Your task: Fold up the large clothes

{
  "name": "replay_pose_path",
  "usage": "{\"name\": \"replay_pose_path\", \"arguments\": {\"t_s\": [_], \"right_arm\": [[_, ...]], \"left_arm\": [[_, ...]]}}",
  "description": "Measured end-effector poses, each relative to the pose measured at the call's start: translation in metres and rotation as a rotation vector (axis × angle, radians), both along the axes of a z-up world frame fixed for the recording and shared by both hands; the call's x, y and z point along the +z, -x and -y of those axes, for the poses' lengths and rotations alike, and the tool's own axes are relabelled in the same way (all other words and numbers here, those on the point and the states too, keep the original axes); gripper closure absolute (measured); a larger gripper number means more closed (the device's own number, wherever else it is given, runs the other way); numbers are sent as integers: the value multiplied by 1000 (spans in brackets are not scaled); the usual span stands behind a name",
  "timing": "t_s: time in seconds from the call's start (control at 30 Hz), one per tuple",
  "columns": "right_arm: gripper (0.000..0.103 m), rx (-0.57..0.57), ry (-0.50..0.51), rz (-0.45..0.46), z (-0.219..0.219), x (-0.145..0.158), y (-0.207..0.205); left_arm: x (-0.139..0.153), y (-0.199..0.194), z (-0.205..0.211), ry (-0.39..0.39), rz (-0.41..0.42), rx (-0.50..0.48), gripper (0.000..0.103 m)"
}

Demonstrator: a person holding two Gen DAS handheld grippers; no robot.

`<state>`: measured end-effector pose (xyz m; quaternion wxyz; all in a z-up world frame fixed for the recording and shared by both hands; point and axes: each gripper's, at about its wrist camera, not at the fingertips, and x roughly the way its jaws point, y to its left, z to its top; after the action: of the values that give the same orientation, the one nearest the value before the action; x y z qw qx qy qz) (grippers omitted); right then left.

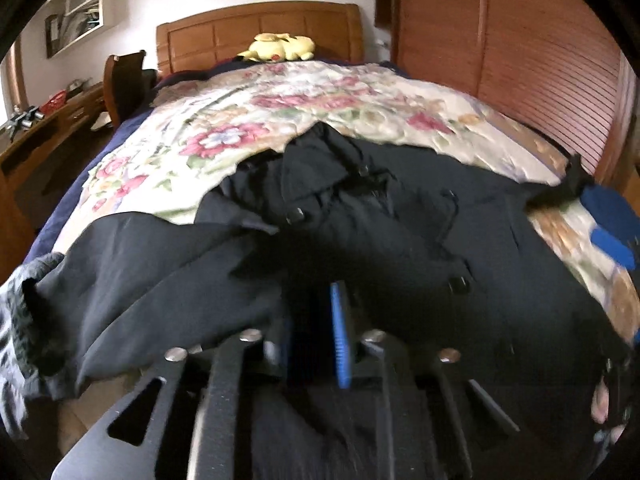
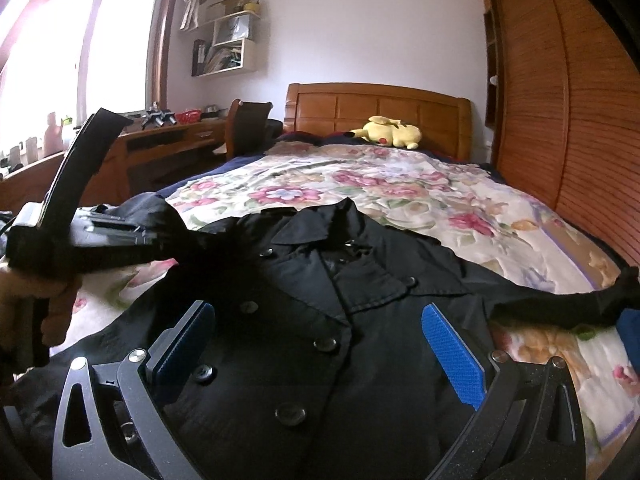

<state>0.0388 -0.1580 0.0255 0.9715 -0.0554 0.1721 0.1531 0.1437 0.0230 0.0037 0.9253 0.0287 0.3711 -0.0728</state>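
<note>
Left gripper (image 1: 316, 332) tips perhaps blurred.

Bedroom: wooden headboard (image 2: 378, 106) against white wall (image 2: 340, 32); slatted wardrobe (image 2: 580, 120) beside bed; bright window (image 2: 80, 48) above desk (image 2: 168, 140).

Daylight from blown-out window (image 2: 80, 48); left view motion-blurred; black coat (image 2: 320, 320) underexposed; fisheye edges bent, vignetted.

From where I was watching, the black coat (image 2: 328, 320) lay face up on the floral bedspread (image 2: 420, 200), collar toward the headboard, lapels spread open. It was double-breasted with 2 rows of dark buttons down the front. 1 sleeve trailed out flat to the right; the other side was bunched and lifted off the bed.
</note>
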Motion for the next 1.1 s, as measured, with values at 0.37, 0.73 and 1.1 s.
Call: {"name": "replay_pose_path", "arguments": {"t_s": [0.37, 0.73, 1.1], "right_arm": [[0, 16, 14, 11, 7, 3, 3], [0, 51, 25, -3, -3, 0, 3], [0, 104, 65, -19, -11, -4, 2]], "left_arm": [[-2, 53, -41, -76, 44, 39, 25], [-16, 51, -145, -167, 48, 304, 25], [-30, 8, -192, -158, -1, 410, 25]]}}
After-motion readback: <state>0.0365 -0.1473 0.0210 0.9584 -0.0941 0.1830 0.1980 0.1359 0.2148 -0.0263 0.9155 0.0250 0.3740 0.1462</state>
